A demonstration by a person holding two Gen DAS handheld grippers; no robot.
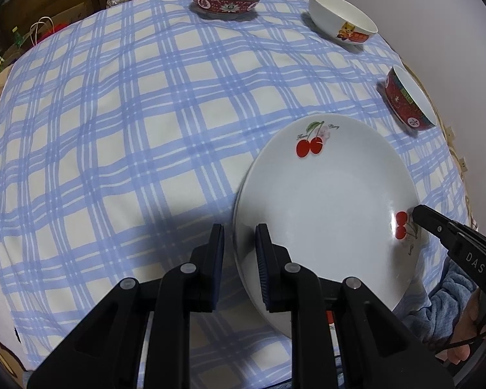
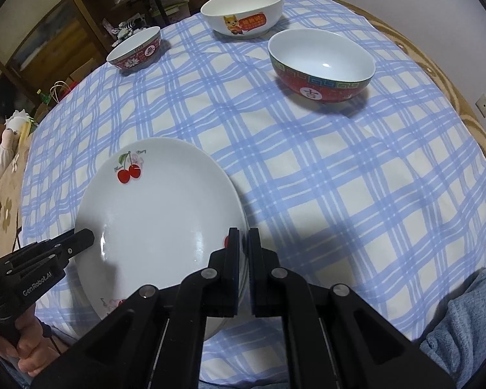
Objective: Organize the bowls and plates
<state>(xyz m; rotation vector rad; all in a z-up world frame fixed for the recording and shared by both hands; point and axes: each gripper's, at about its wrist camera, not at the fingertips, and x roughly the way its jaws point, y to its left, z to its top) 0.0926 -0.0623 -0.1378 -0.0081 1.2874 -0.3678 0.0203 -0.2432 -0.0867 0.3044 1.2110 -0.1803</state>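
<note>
While both grippers hang on to the cherry plate [image 1: 327,207], I'd be a bit nervous about how this goes. The left gripper [image 1: 239,243] straddles the plate's left rim with a visible gap between its fingers, so that hold looks loose at best. The right gripper [image 2: 243,243] is nearly closed right at the right rim; I can't tell if it's actually pinching the edge or just sitting beside it. The plate sits at the near edge of the checked tablecloth [image 1: 113,129], and there seems to be a second plate under it.

Glazed china plus thin rim grips equals slip risk, I reckon. If one side lets go, the plate tips and clacks onto the one below, or slides off the near edge toward the person's lap. The three bowls, the near red one [image 2: 320,64], the white one [image 2: 243,11] and the far red one [image 2: 136,48], are well apart from it, so probably safe.
</note>
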